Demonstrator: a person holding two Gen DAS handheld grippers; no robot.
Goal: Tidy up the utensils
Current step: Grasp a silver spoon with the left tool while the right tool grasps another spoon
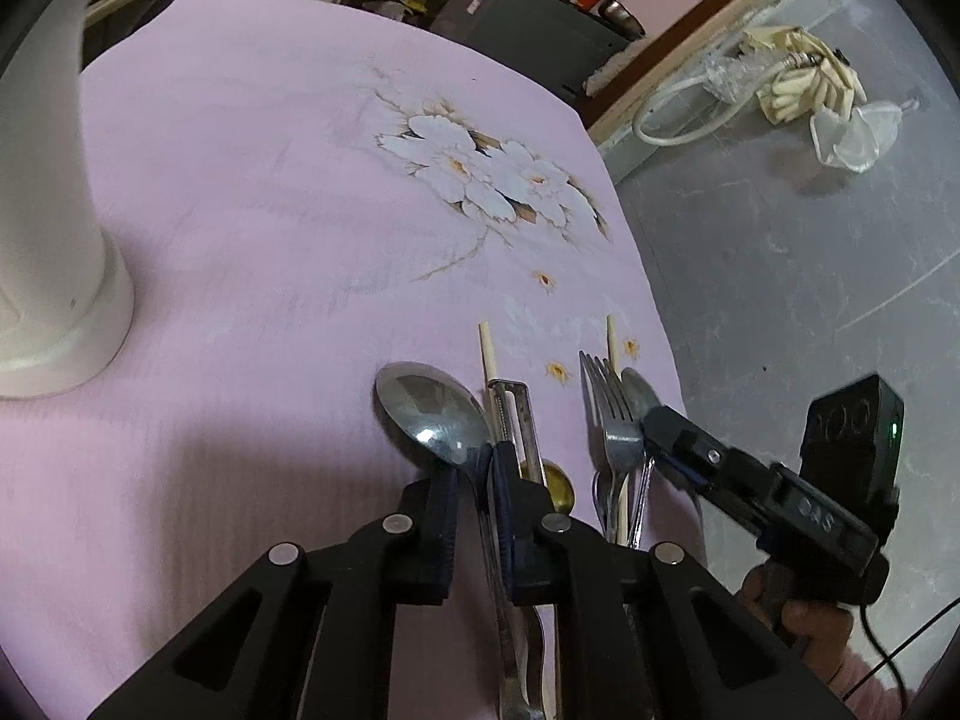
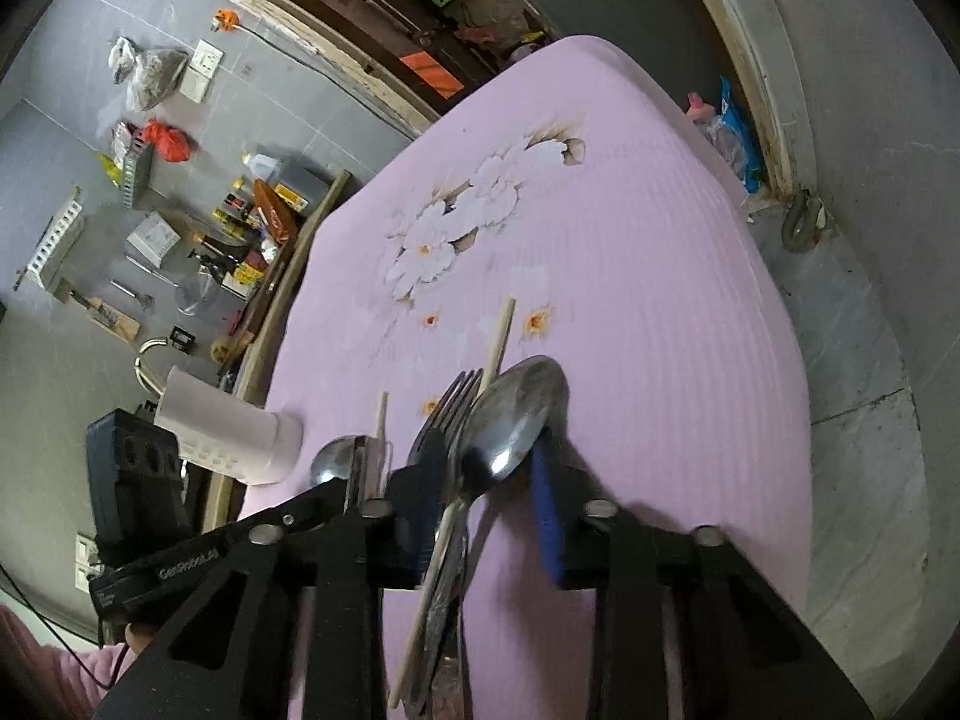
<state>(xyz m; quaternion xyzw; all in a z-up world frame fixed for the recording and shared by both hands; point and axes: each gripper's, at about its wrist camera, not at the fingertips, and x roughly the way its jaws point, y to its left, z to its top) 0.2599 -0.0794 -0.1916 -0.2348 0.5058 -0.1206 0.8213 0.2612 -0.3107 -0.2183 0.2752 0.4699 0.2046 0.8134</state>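
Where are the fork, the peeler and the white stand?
fork (image 1: 609,402): left wrist view, on the tines.
peeler (image 1: 521,414): left wrist view, on the metal blade frame.
white stand (image 1: 66,276): left wrist view, on the flared base at the left edge.

A lilac flowered cloth (image 1: 252,192) covered the table; grey concrete floor (image 1: 780,276) lay beyond, clutter along the wall (image 2: 180,222)

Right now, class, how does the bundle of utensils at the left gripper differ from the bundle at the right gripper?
The left gripper bundle holds a spoon and a peeler; the right gripper bundle has a fork beside its spoon. The left bundle's chopstick lies between spoon and peeler, the right's chopstick behind the fork. Both point away across the pink cloth.
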